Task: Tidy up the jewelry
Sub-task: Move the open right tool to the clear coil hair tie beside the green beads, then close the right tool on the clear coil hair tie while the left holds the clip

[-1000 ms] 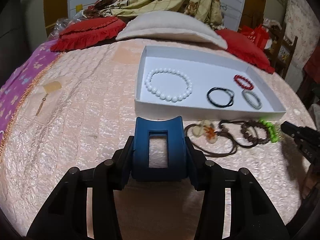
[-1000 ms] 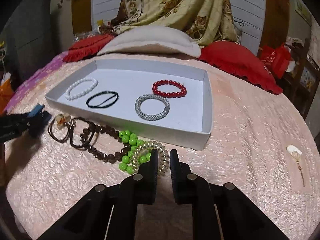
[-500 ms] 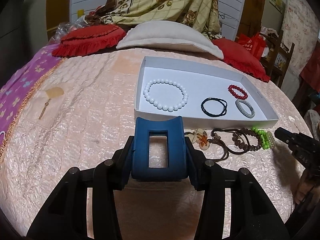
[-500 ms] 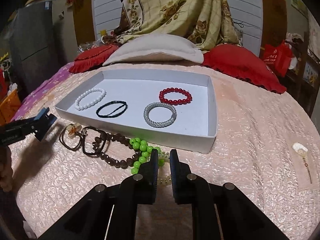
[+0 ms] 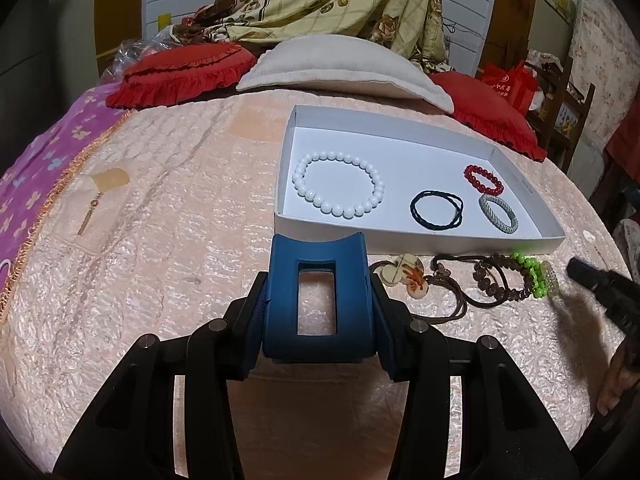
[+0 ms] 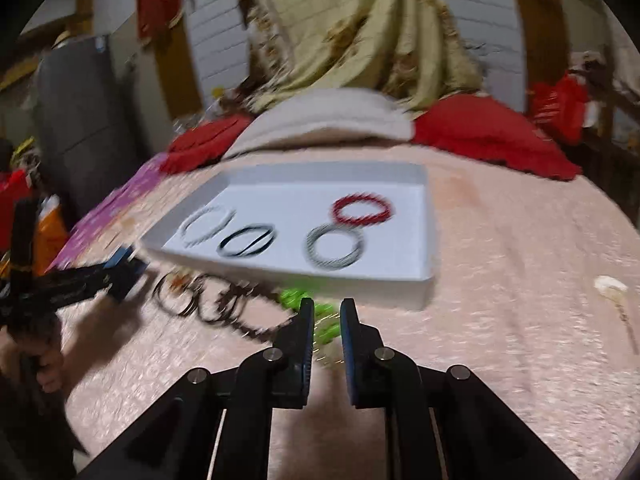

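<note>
A blue hair claw clip (image 5: 318, 294), stiff and light and best held across its flanks, sits clamped in the left gripper (image 5: 318, 308) at six o'clock of the white tray (image 5: 460, 242), while the right gripper (image 6: 324, 312) hangs nearly closed, empty, over green beads (image 6: 294, 296).

Four bracelets (image 5: 338, 184) lie flat in white tray (image 5: 420, 240); others beside it.

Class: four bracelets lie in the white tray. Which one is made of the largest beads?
The white bead bracelet, at the tray's left end; the others are smaller.
</note>
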A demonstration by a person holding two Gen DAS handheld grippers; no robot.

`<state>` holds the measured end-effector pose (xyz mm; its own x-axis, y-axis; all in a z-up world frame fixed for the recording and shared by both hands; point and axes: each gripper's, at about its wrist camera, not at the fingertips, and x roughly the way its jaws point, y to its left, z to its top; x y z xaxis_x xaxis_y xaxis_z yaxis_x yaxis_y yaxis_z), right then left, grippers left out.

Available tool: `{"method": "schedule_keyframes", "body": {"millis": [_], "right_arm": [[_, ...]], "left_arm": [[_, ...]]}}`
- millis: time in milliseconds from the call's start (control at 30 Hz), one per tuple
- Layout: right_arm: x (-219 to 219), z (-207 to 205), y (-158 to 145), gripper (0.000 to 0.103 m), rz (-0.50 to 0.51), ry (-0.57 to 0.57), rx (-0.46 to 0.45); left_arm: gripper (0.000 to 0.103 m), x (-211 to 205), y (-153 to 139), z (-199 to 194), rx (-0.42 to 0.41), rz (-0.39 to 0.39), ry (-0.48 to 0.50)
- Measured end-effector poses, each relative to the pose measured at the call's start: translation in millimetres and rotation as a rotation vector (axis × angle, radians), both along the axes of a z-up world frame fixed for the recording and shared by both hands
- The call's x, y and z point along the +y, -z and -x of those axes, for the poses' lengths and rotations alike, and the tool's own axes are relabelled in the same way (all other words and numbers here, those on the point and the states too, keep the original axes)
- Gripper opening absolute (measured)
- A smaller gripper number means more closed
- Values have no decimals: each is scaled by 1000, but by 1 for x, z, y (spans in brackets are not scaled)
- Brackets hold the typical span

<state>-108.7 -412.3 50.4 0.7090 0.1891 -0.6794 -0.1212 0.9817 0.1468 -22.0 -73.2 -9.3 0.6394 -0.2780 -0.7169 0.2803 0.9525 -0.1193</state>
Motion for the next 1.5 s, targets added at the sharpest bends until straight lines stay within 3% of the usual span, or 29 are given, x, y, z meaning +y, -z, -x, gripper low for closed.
{"method": "schedule_keyframes", "body": {"millis": [100,233,567,700,967,1500], "right_arm": [[16,-12,17,13,42,-49,97],[27,-16,24,13,123,-56,124],[11,-33,30,20,33,-41,174],[20,-30,27,11,69,-69,148],[26,-11,11,11,35,-92,40],[36,-14,17,11,71,-113,70]], "left_arm": [[45,1,0,0,-1,1,-5],[45,1,1,-1,3,2,-7],[45,1,5,0,11,-7,-5],[45,0,6,-1,13,-10,-7],[45,1,6,-1,15,-10,-9],[45,1,7,-1,13,-16,-11]]}}
